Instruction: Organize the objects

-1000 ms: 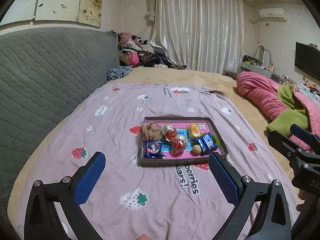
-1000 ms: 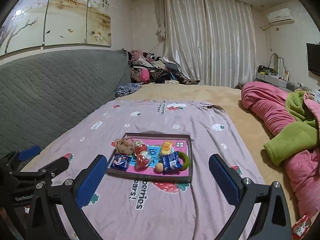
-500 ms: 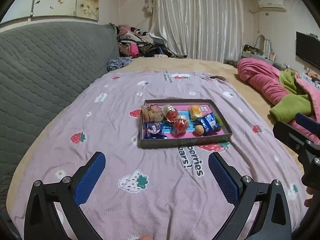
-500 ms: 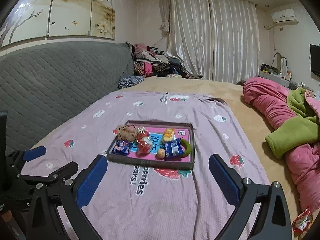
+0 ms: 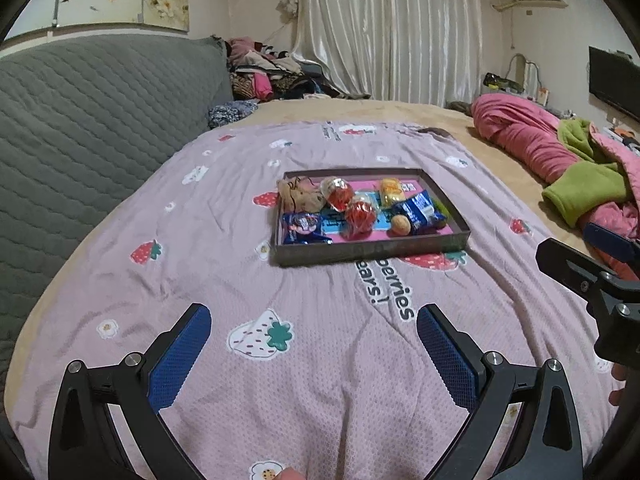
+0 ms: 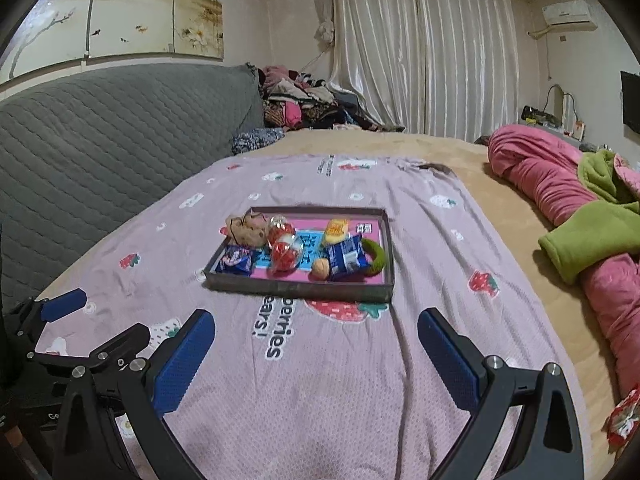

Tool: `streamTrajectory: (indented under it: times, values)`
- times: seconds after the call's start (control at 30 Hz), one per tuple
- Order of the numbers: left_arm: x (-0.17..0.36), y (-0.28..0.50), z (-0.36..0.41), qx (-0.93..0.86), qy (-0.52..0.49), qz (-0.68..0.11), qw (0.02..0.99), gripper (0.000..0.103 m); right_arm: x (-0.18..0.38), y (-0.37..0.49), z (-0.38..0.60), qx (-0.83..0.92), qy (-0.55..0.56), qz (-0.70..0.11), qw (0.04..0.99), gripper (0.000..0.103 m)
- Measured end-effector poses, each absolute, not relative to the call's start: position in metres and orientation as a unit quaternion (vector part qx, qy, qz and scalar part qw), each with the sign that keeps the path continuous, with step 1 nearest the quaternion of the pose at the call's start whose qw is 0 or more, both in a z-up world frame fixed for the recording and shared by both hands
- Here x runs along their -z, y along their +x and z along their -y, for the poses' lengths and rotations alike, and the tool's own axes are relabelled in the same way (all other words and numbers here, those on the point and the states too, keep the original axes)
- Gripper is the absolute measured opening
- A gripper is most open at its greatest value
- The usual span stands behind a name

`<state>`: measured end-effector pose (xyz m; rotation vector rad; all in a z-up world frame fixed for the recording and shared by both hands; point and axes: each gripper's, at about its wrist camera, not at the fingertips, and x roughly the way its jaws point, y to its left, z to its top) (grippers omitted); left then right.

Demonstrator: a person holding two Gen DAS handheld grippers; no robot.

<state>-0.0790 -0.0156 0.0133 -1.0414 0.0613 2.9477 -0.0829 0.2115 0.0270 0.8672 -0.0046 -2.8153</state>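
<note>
Both hand-held grippers, left & right, wide apart, empty, above blanket, short of tray.

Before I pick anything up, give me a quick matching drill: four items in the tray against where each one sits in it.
Things:
1. brown plush toy
2. green ring
3. small tan walnut
4. yellow snack packet

Places in the shallow grey cardboard tray, seen from the right wrist:
A. near edge, middle
B. far left corner
C. far side, right of centre
D. right side, partly under a blue packet

Pairs: 1-B, 2-D, 3-A, 4-C
</note>
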Motion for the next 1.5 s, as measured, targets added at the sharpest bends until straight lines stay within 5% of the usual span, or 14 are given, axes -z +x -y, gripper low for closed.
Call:
streamTrajectory:
  times: [1.5]
  values:
    - [0.058,-0.081,0.025,-0.949,-0.316,-0.005,0.003,0.103,0.050,-0.078,-0.216,0.950,0.304,-0.001,0.077,0.103]
